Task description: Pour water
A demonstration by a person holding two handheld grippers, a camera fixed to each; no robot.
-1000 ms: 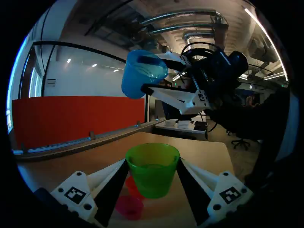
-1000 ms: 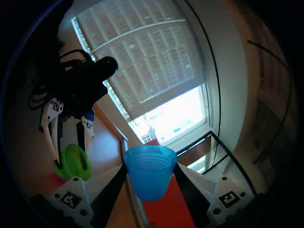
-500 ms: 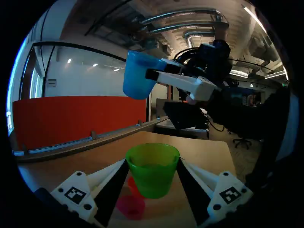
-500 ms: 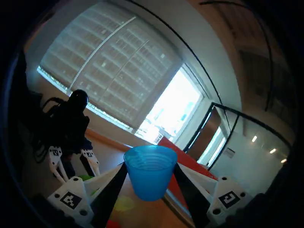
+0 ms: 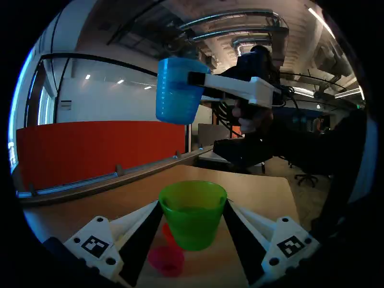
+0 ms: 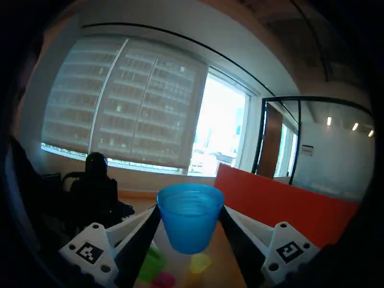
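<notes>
My left gripper (image 5: pixel 193 222) is shut on a green cup (image 5: pixel 193 212), held upright just above the wooden table (image 5: pixel 259 192); a little liquid shows inside. Higher up in the left gripper view, the blue cup (image 5: pixel 176 90) hangs upright in the right gripper's white fingers (image 5: pixel 230 86), with a hand behind them. In the right gripper view my right gripper (image 6: pixel 190 225) is shut on the same blue cup (image 6: pixel 190 222), upright. Below it I see the green cup (image 6: pixel 152 265) and the left gripper's dark body (image 6: pixel 93 199).
A pink cup (image 5: pixel 166 260) and a red one (image 5: pixel 169 234) sit on the table under the green cup. A yellow cup (image 6: pixel 199 263) and a pink cup (image 6: pixel 163 279) lie below the blue cup. An orange partition (image 5: pixel 96 149) runs along the table's far edge.
The blue cup has swung from tipped over back to upright, and the right gripper's view levelled out from the ceiling to the room. The green cup stayed still.
</notes>
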